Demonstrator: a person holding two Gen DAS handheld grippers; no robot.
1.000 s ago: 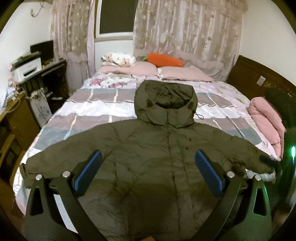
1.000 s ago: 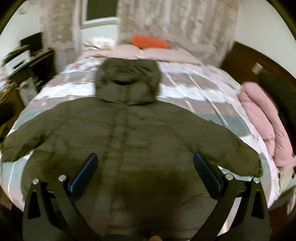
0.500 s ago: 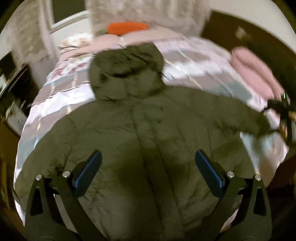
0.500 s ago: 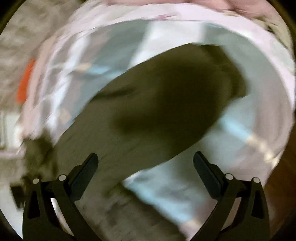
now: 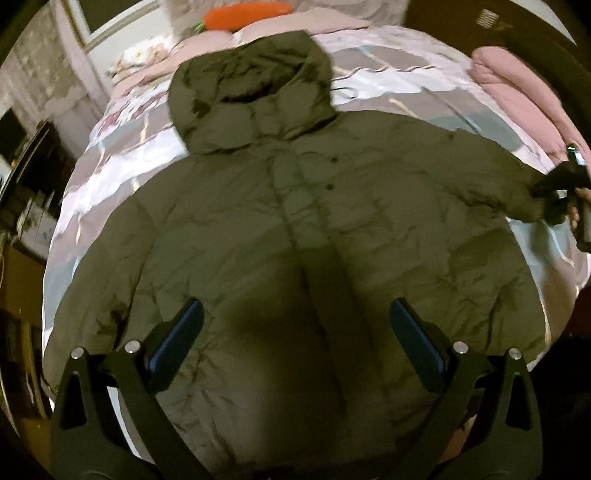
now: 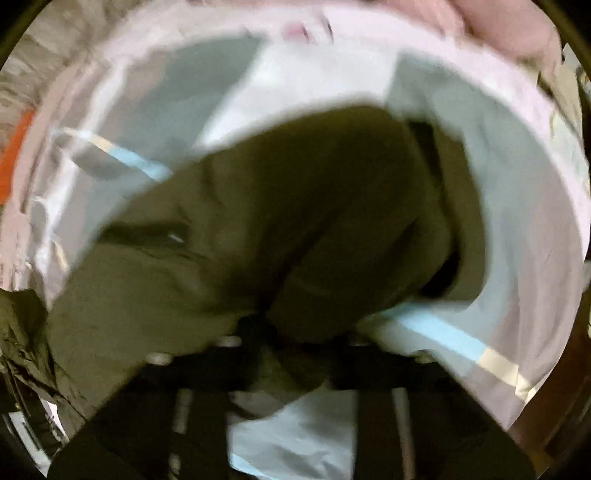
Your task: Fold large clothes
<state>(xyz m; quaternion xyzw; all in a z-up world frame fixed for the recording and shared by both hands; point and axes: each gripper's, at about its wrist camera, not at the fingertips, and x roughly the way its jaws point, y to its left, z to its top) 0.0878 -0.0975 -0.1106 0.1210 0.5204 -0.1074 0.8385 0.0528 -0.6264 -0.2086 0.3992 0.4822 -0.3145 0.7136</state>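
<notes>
A: Right gripper (image 6: 266, 314) has swung out from over the coat's middle and just snapped its jaws onto the sleeve cuff (image 6: 295, 295)!

B: Left gripper (image 5: 295, 332), spread wide, hovers above the hem of the olive coat (image 5: 295, 221), flat on the bed (image 5: 388, 85).

A: Lift the cuff clear, carry it across the chest, no dragging.

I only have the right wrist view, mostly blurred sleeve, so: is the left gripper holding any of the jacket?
Observer: No. The left gripper hangs over the lower front of the jacket, jaws open, nothing between them.
Operator: Is the jacket face up?
Observer: Yes, front up and closed, hood toward the pillows.
Operator: Where does my right gripper sit?
Observer: The right gripper is at the end of the outstretched sleeve, jaws just closed on it.
</notes>
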